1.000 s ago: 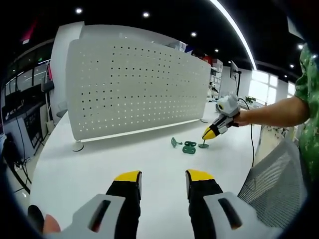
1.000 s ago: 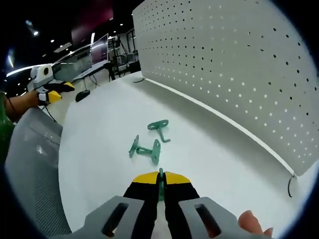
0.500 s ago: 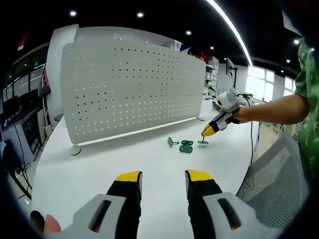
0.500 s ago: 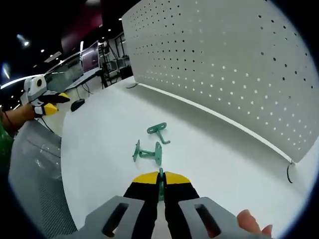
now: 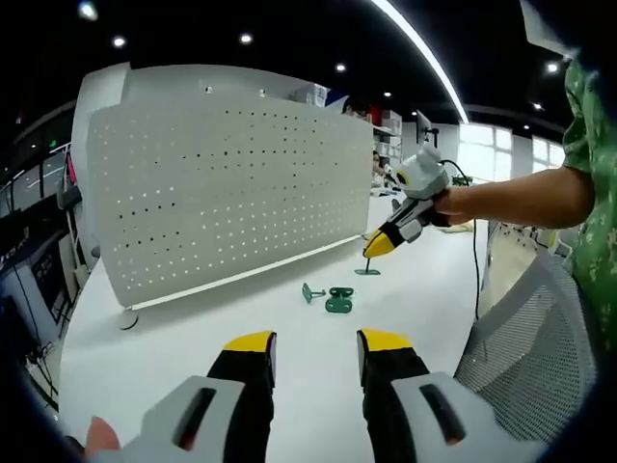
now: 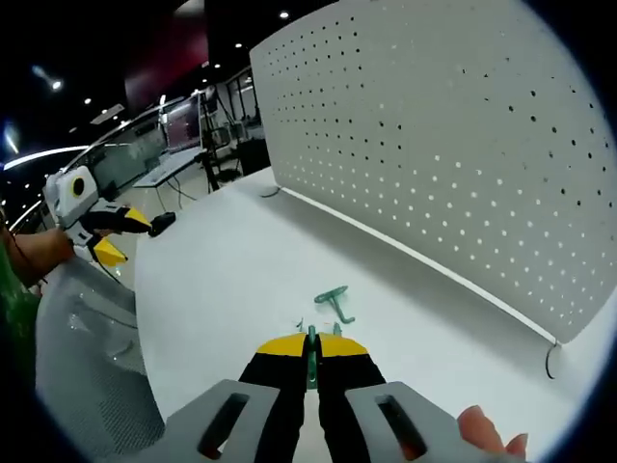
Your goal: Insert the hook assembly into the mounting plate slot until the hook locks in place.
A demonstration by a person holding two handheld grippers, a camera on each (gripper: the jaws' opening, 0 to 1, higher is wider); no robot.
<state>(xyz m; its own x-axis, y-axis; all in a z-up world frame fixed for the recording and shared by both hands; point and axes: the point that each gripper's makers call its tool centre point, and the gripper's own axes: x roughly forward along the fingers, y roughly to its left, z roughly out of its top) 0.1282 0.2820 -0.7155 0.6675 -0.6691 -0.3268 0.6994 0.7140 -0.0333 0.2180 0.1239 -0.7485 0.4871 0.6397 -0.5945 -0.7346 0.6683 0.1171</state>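
A small green hook [image 6: 310, 349] is pinched edge-on in my right gripper [image 6: 310, 338], which is shut on it. In the left gripper view that right gripper [image 5: 378, 245] hovers above the white table [image 5: 174, 338], the held hook [image 5: 366, 271] hanging from its tip in front of the white perforated mounting plate [image 5: 231, 183]. Two more green hook parts [image 5: 313, 292] [image 5: 339, 301] lie on the table below it. My left gripper [image 5: 316, 345] is open and holds nothing, well short of them. The plate [image 6: 453, 145] stands upright to my right gripper's right.
A grey mesh chair back [image 5: 525, 347] stands at the table's right edge, seen also as a chair [image 6: 87, 367] beside the left gripper [image 6: 123, 237]. A person's forearm [image 5: 511, 198] reaches in. One loose hook [image 6: 334, 301] lies just past my right jaws.
My right gripper has risen off the table with the hook and come closer to the perforated plate. The left gripper stays open; its view has shifted a little.
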